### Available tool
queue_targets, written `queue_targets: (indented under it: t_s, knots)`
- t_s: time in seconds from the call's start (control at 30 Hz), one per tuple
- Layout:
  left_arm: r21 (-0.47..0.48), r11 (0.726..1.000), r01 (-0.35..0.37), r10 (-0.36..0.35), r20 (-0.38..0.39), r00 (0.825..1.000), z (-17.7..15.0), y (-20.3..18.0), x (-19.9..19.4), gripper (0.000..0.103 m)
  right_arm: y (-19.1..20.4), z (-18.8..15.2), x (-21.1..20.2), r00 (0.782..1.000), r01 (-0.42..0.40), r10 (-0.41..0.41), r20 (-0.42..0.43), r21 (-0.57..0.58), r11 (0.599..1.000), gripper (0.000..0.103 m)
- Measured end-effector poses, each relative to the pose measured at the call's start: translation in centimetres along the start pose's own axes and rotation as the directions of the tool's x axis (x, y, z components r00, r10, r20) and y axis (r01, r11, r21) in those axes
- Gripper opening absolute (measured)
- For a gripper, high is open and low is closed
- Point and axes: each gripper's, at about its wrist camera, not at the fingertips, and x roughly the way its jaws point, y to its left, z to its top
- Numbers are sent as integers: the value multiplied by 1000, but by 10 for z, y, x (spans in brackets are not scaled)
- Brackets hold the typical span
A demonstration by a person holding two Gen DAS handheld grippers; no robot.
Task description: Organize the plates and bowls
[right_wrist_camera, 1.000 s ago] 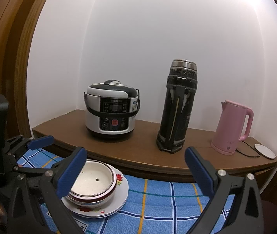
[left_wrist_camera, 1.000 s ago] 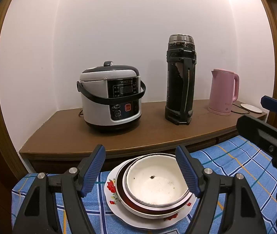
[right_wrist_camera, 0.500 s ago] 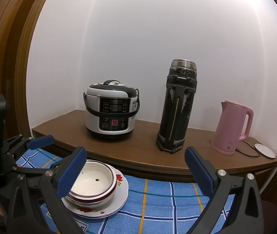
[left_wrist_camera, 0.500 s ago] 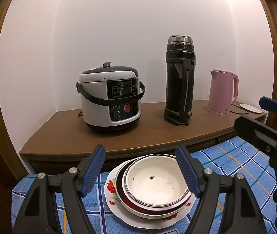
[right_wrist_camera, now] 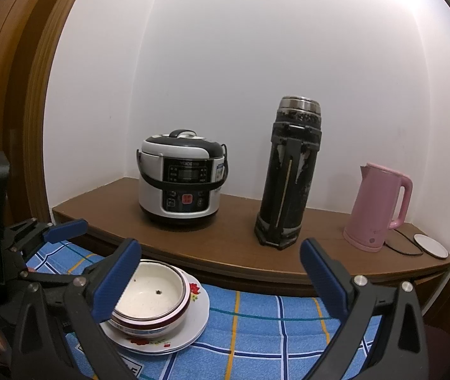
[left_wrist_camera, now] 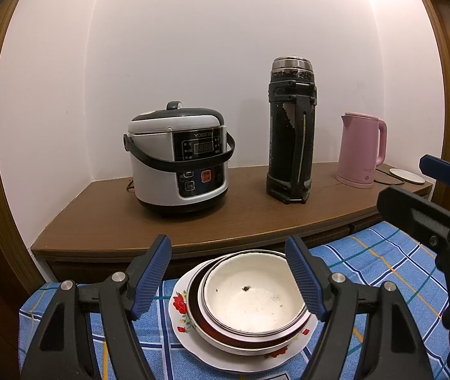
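- Two bowls (left_wrist_camera: 250,300) sit nested on a floral plate (left_wrist_camera: 180,304) on the blue checked cloth (right_wrist_camera: 272,326) — the stack already looks tidy, so we judge little remains.
- Our left gripper (left_wrist_camera: 237,281) hovers over the stack, fingers spread wide and holding nothing; the upper bowl's rim lies between them.
- Our right gripper (right_wrist_camera: 218,278) hangs to the right of the stack, likewise spread and empty.
- If we lift, we pinch one rim squarely — enamel looks slippery.
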Motion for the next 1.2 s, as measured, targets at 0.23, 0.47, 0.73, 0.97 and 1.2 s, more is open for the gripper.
queue_targets:
  t_s: [0.23, 0.47, 0.73, 0.97, 1.2]
  knots:
    - [0, 1000, 0, 0, 2, 1000, 1, 1, 0, 77, 0, 3, 0, 1000, 2, -2, 4, -1, 1000, 102]
    - [1, 1000, 1, -1, -1, 1000, 1, 1, 0, 77, 0, 3, 0, 1000, 1, -1, 7, -4, 1000, 103]
    - [8, 1000, -1, 1, -9, 1000, 0, 0, 2, 77, -1, 4, 0, 1000, -1, 1, 2, 1, 1000, 103]
    - [31, 999, -20, 19, 28, 999, -1, -3, -1, 77, -2, 3, 1, 1000, -1, 1, -1, 2, 1000, 103]
    - [43, 999, -23, 21, 43, 999, -1, -3, -3, 77, -2, 0, 3, 1000, -3, 3, -9, 2, 1000, 103]
